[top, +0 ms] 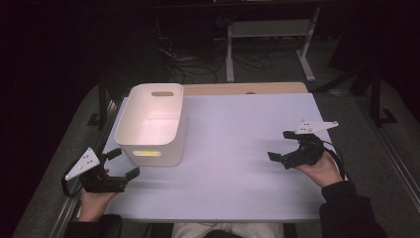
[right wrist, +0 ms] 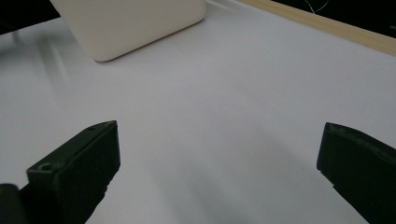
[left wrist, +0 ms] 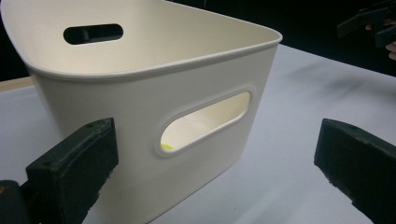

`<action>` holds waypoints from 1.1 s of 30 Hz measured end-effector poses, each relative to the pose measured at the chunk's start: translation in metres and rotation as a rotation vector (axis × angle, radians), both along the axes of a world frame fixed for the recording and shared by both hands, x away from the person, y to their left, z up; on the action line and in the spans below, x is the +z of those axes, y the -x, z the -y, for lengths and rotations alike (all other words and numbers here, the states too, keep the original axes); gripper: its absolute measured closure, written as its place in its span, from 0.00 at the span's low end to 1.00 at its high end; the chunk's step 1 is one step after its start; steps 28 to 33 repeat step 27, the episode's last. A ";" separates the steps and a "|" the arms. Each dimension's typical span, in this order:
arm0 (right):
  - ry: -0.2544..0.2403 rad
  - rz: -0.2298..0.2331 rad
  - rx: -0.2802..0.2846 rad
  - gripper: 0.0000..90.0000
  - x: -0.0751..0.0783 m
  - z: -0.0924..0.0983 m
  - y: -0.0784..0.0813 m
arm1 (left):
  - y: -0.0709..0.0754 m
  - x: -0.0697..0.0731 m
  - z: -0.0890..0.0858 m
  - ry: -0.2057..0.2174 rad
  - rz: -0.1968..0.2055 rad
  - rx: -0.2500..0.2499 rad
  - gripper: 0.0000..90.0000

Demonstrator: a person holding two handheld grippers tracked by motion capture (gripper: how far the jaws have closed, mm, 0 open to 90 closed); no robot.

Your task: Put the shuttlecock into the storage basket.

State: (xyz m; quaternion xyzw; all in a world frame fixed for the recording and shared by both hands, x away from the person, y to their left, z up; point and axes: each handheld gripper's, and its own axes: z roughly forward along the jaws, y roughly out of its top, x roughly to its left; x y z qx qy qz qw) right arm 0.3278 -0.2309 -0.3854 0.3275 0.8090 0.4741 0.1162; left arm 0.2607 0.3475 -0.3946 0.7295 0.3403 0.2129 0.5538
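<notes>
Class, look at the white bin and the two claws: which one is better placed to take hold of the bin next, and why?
Probably the left. The left claw sits open just beside the white bin, facing its near handle slot. The right claw, also open, is far across the table.

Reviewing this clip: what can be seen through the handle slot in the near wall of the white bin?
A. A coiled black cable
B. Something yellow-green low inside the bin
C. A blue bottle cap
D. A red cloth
B: in the left gripper view, the slot in the white bin shows a yellow-green bit at its lower corner.
</notes>
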 end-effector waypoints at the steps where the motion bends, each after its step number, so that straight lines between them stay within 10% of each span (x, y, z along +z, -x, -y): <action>1: 0.000 0.000 -0.002 0.00 -0.001 0.001 0.000 | 0.000 0.000 0.000 0.000 0.000 0.000 0.00; 33: -0.014 0.026 -0.078 0.00 -0.032 0.032 0.030 | -0.001 0.000 0.000 -0.001 0.000 -0.004 0.00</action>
